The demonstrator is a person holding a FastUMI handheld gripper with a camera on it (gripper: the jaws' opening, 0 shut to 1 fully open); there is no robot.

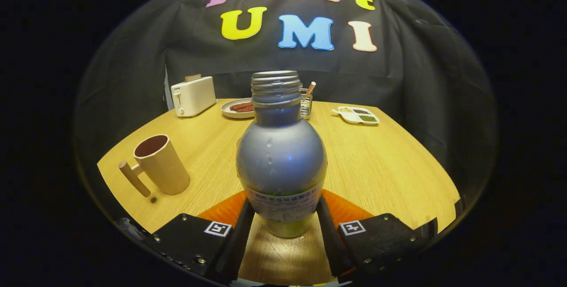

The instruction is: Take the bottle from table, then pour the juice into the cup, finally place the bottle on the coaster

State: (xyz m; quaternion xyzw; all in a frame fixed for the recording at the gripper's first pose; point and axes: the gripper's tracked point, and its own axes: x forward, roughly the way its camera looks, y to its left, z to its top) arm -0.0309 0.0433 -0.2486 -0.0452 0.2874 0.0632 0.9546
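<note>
Bottle (281, 158) standing upright between the gripper (282, 216) fingers, which are pressing on its lower sides.

The bottle is showing a rounded grey body, a ribbed open neck with no cap, and a pale printed label band near its base; it is sitting over the wooden table (376, 163), with an orange coaster (341, 209) peeking out just behind it. A tan cup (160, 165) is standing well to the left.

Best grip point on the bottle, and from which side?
Lower body at the label band of the bottle, straight on from the table's near edge: it stands upright, narrower there than its bulging middle. The gripper fingers already flank that band.
</note>
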